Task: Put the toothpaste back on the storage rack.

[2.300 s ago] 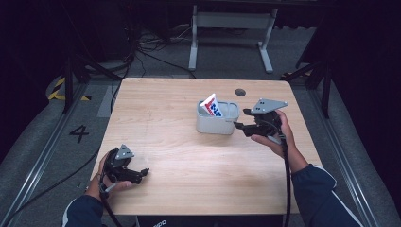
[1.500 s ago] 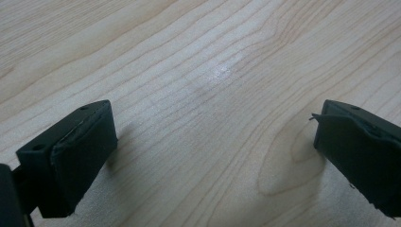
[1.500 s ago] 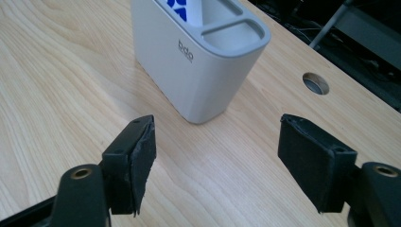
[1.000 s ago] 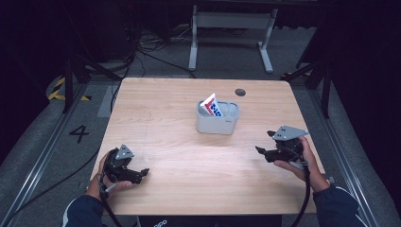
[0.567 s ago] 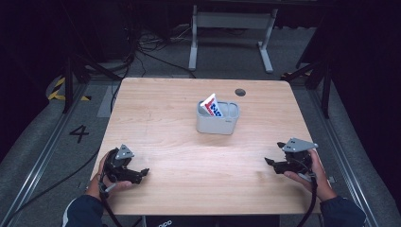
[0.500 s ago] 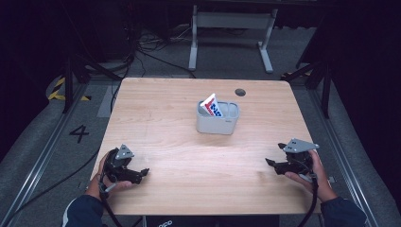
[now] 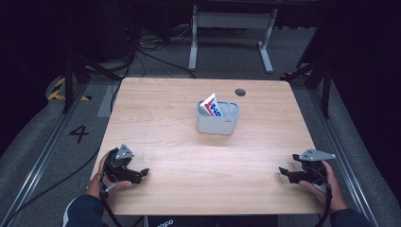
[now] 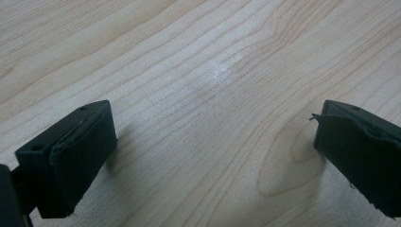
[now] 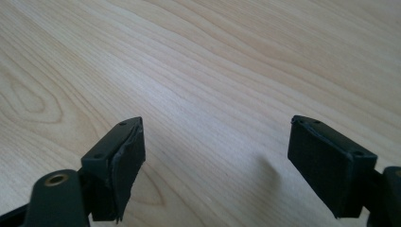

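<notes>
Apparently the work is finished: a red-white-blue packet (image 7: 211, 105), perhaps a snack bag, stands tilted in the grey bin (image 7: 217, 124) mid-table. Left gripper (image 7: 137, 173) and right gripper (image 7: 285, 172) rest at the near edge, well apart, jaws wide and empty.

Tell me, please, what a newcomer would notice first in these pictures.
The eye lands first on the grey container standing alone at the middle of the wooden table, with a red, white and blue packet sticking up out of it at a tilt. Next come the two black tools at the near corners, the left tool and the right tool, each resting open on bare wood, far from the container.
</notes>
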Demonstrator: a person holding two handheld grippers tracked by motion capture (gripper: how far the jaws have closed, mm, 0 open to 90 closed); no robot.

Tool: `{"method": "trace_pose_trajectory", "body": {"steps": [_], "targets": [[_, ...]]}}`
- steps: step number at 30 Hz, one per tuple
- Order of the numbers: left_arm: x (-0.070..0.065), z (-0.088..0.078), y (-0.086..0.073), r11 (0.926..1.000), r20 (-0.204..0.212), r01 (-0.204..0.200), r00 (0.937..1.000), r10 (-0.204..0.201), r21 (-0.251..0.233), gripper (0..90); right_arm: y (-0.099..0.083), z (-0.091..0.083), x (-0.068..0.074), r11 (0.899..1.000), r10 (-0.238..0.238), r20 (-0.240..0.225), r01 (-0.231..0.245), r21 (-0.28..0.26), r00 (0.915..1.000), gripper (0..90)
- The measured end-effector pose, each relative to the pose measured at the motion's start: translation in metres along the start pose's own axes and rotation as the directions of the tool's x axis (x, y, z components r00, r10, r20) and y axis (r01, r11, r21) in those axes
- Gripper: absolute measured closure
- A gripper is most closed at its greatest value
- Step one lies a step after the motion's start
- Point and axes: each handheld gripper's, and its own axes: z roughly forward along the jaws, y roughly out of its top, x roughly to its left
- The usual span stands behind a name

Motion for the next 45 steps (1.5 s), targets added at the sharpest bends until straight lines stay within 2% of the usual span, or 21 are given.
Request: {"method": "trace_pose_trajectory", "body": {"steps": [3, 4, 6, 7, 45], "targets": [[0.000, 0.000, 0.000, 1.0000, 0.000, 0.000, 1.0000, 0.000, 0.000, 0.4, -0.011, -0.002, -0.005, 0.999, 0.048, 0.015, -0.048, 0.018, 0.9987, 20.2], [0.000, 0.000, 0.000, 1.0000, 0.000, 0.000, 1.0000, 0.000, 0.000, 0.4, -0.011, -0.002, -0.005, 0.999, 0.048, 0.015, -0.048, 0.018, 0.9987, 20.2], [0.000, 0.000, 0.000, 1.0000, -0.002, -0.001, 1.0000, 0.001, 0.000, 0.5, -0.015, -0.003, -0.008, 0.997, 0.083, 0.005, -0.083, 0.005, 0.9965, 20.0], [0.000, 0.000, 0.000, 1.0000, -0.001, -0.001, 1.0000, 0.001, 0.000, 0.5, -0.019, -0.005, -0.010, 0.996, 0.092, 0.015, -0.092, -0.010, 0.9956, 19.9], [-0.001, 0.000, 0.000, 1.0000, -0.008, 0.007, 0.9999, -0.007, 0.001, 0.4, -0.020, -0.005, -0.011, 0.995, 0.100, 0.026, -0.100, -0.011, 0.9947, 17.0]]}}
